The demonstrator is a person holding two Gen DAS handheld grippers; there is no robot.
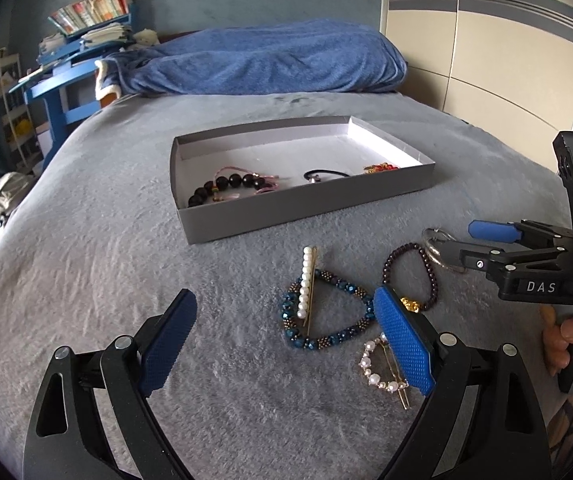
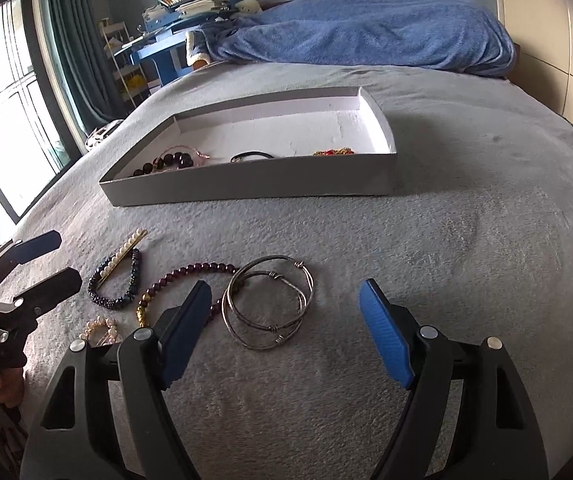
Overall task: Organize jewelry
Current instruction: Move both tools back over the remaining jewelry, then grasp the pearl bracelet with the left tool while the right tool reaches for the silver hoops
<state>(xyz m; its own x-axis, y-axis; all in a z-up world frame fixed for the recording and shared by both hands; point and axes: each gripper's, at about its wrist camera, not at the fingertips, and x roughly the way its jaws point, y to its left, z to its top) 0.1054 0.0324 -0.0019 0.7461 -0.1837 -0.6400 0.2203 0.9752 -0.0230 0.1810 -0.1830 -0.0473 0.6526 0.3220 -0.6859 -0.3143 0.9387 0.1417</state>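
Observation:
A grey cardboard tray (image 1: 286,210) (image 2: 254,184) lies on the bed and holds a black bead bracelet (image 1: 226,186), a black hair tie (image 1: 324,175) and a red-gold piece (image 1: 382,167). In front of it on the blanket lie a pearl hair pin (image 1: 307,280) across a blue bead bracelet (image 1: 326,312), a dark maroon bead bracelet (image 1: 410,276) (image 2: 190,276), a pearl ring clip (image 1: 382,368) and silver bangles (image 2: 270,304). My left gripper (image 1: 286,344) is open just in front of the blue bracelet. My right gripper (image 2: 286,328) is open, hovering before the bangles.
A folded blue blanket (image 1: 262,60) lies at the head of the bed. A blue shelf with books (image 1: 86,32) stands at the back left, a wardrobe (image 1: 486,40) at the right. A window (image 2: 2,100) is on the left.

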